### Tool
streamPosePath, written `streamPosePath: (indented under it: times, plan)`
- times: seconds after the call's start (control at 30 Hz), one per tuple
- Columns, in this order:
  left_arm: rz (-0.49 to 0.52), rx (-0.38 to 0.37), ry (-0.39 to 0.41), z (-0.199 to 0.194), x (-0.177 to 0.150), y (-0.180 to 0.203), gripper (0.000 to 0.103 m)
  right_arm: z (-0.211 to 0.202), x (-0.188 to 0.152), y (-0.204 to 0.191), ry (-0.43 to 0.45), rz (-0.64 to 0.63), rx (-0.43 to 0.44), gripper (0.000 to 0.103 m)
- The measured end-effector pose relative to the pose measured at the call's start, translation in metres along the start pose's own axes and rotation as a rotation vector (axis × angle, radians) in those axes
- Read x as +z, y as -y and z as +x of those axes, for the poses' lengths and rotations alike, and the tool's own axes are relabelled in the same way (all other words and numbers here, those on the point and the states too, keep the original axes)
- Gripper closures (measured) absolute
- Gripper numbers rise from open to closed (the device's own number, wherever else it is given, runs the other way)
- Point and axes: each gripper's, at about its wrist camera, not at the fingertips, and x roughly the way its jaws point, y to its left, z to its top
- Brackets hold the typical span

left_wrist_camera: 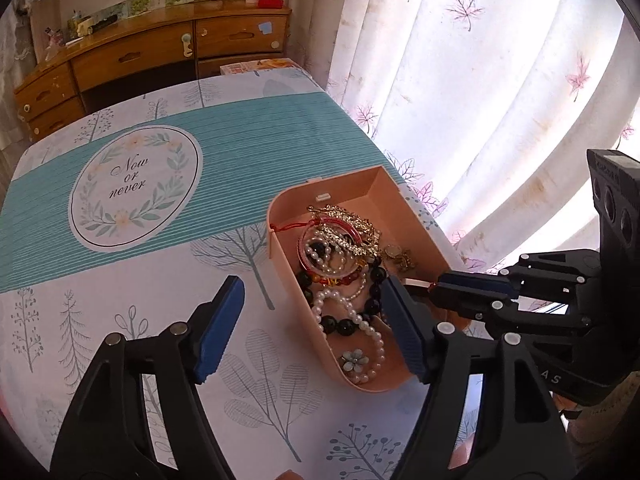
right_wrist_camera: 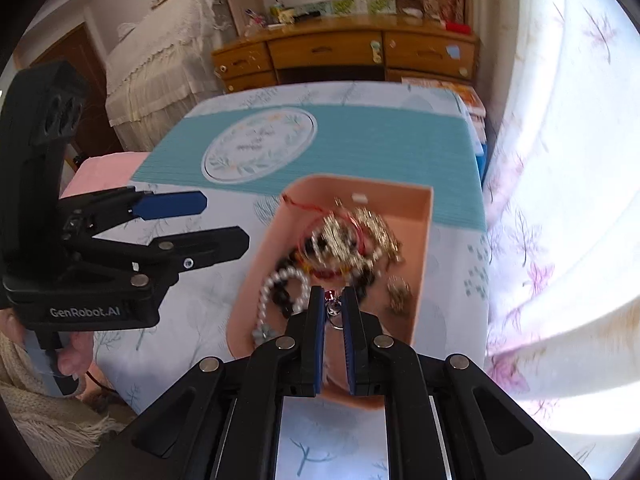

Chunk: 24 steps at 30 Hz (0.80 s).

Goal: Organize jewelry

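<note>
An open pink jewelry box (left_wrist_camera: 280, 264) stands on the table near its right edge, holding a tangle of jewelry (left_wrist_camera: 340, 256): a pearl strand (left_wrist_camera: 332, 300), dark beads, gold chains, a red bangle and a flower piece (left_wrist_camera: 354, 360). My left gripper (left_wrist_camera: 313, 282) is open; one finger hangs over the tablecloth, the other over the box's inside, with the box's left wall between them, untouched. My right gripper (right_wrist_camera: 333, 292) hovers over the near end of the box (right_wrist_camera: 424, 240), shut on a small silver charm (right_wrist_camera: 334, 310) with a red bit. It shows from the side as the right gripper (left_wrist_camera: 438, 286) in the left wrist view.
A patterned tablecloth (left_wrist_camera: 140, 280) with a teal band covers the table. A floral curtain (left_wrist_camera: 480, 80) hangs close along the right edge. A wooden dresser (left_wrist_camera: 160, 48) stands beyond the far end. A person's hand (right_wrist_camera: 76, 356) holds the left gripper (right_wrist_camera: 226, 220).
</note>
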Motion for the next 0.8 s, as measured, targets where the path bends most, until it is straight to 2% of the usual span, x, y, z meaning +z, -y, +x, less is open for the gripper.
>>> streamPosePath:
  times: [0.07, 0.17, 0.4, 0.63, 0.7, 0.8]
  plan:
    - [0.005, 0.011, -0.003, 0.003, -0.002, 0.001, 0.029, 0.003, -0.006, 0.008, -0.027, 0.041, 0.023, 0.094]
    - [-0.003, 0.029, -0.006, 0.003, -0.004, 0.001, 0.021, 0.006, -0.008, 0.013, -0.023, 0.073, 0.029, 0.091]
    - [-0.038, 0.044, -0.027, -0.001, -0.011, -0.010, 0.021, 0.008, -0.004, 0.010, 0.006, 0.095, 0.031, 0.090]
    - [-0.113, 0.073, -0.008, -0.021, -0.035, -0.032, 0.021, 0.008, -0.001, -0.015, 0.036, 0.078, 0.042, 0.089]
    - [-0.135, 0.091, -0.003, -0.028, -0.044, -0.041, 0.021, 0.008, -0.003, -0.025, 0.052, 0.073, 0.041, 0.082]
    - [-0.171, 0.128, 0.012, -0.040, -0.059, -0.055, 0.021, 0.007, -0.005, -0.040, 0.081, 0.073, 0.041, 0.079]
